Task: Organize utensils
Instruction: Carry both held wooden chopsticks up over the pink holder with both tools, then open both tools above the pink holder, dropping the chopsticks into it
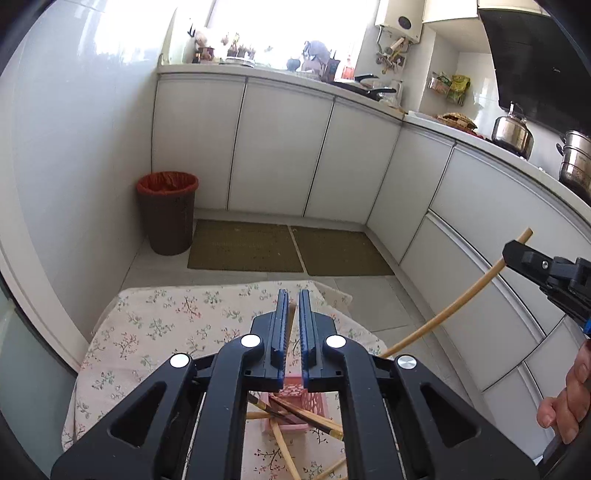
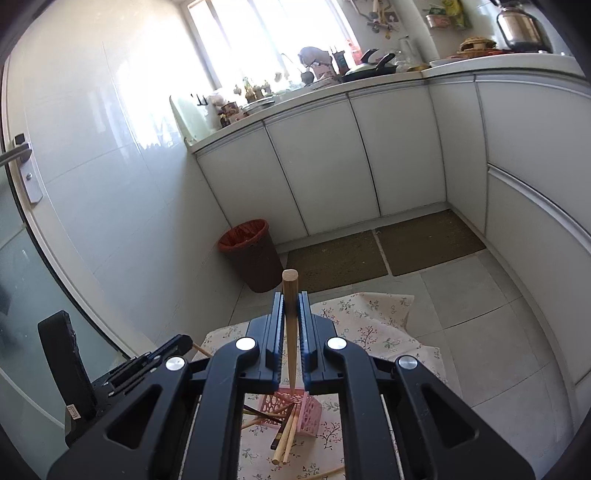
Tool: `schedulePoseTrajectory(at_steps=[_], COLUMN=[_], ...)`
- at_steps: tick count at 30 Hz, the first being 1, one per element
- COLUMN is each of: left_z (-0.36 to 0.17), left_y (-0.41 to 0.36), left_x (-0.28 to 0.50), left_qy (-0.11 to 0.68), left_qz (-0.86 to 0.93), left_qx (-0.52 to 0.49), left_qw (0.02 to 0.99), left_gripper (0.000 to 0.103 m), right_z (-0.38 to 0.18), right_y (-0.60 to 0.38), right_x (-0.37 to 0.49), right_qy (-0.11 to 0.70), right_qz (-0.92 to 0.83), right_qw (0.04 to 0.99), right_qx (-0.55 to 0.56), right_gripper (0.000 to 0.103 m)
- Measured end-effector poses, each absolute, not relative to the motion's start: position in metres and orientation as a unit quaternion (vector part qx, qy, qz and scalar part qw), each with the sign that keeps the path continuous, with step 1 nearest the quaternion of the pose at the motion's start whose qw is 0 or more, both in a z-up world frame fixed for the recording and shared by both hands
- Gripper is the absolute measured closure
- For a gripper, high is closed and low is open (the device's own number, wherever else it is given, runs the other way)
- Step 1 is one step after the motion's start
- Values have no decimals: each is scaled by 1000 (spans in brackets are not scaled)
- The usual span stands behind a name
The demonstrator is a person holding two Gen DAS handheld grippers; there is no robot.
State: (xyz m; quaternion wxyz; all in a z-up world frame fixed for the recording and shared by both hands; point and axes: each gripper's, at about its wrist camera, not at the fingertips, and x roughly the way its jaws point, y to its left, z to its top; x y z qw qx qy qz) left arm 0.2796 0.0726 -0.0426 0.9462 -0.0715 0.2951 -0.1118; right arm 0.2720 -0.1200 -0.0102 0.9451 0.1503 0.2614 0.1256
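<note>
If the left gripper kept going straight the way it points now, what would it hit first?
Probably the far part of the floral cloth below the left gripper, then bare floor; depth is unclear.

Home kitchen, lived in. White L-shaped base cabinets point(image 1: 280, 147) under a pale counter point(image 2: 373, 79). On the counter: frying pan point(image 1: 373, 90), steel kettle point(image 1: 512, 134), steel pot point(image 1: 576, 162), jars and small clutter by the bright window point(image 2: 258, 40). Black range hood point(image 1: 535, 55) above the kettle; white water heater point(image 1: 400, 22) high on the wall, utensils hung below it. Tiled floor with two brown mats point(image 1: 291, 247); brown bin point(image 1: 168, 212) with red liner in the corner. Glass door with metal handle point(image 2: 16, 153) at the left.
</note>
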Motion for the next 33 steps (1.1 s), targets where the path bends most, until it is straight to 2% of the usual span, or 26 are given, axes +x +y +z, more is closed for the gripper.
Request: schedulePoseTrajectory(at_steps=[3, 8, 13, 19, 25, 31, 33], left_z=[-43, -16, -8, -27, -27, -18, -15], left_y=[88, 126, 150, 151, 146, 133, 130], left_x=[269, 240, 227, 235, 230, 216, 209], left_qy=[288, 230, 209, 244, 257, 253, 252], left_qz=[-108, -97, -95, -94, -96, -87, -85], left_qx=[-94, -155, -191, -195, -180, -152, -149], left_qw=[947, 956, 954, 945, 945, 951, 953], left_gripper=[81, 65, 62, 62, 57, 48, 44], right_z=[-21, -33, -46, -69, -50, -36, -34], right_y=[-107, -82, -62, -45, -45, -43, -44], right_x=[282, 294, 301, 305, 289, 262, 252], right_qy=[273, 286, 305, 336, 316, 295, 290], right_qz=[133, 138, 138, 149, 133, 98, 92], right_qw=[944, 944, 941, 929, 939, 950, 952], right_qx=[129, 93, 58, 38, 41, 19, 20], right_gripper=[95, 95, 95, 91, 90, 79, 71])
